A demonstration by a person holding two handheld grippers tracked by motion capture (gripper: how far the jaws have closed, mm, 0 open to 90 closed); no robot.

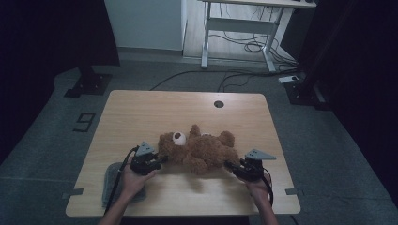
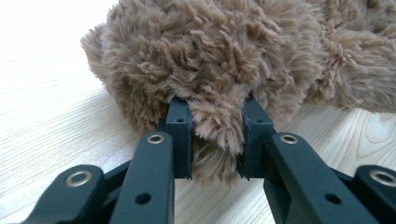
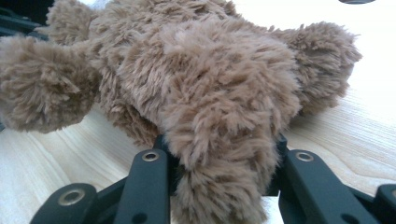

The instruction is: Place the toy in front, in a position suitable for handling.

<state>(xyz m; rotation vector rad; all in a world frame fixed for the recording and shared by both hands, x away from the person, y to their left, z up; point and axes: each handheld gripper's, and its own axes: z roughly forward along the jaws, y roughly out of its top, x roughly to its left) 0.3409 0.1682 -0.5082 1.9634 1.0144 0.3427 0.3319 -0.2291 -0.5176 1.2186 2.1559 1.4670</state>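
A brown teddy bear (image 1: 202, 150) lies on its back across the middle of the wooden table (image 1: 141, 112), its head with the white muzzle toward the left. My left gripper (image 1: 162, 159) is at the bear's head end. In the left gripper view the left gripper (image 2: 215, 135) has its jaws closed on a tuft of the bear's fur (image 2: 210, 56). My right gripper (image 1: 230, 165) is at the bear's leg end. In the right gripper view the right gripper (image 3: 219, 163) clasps a thick furry limb (image 3: 210, 84), and the fur hides the pads.
A grey cloth (image 1: 112, 180) lies at the table's front left, under my left hand. A round cable hole (image 1: 218, 104) sits near the far edge. Beyond the table stand a white desk frame (image 1: 206, 42) and loose cables on the floor.
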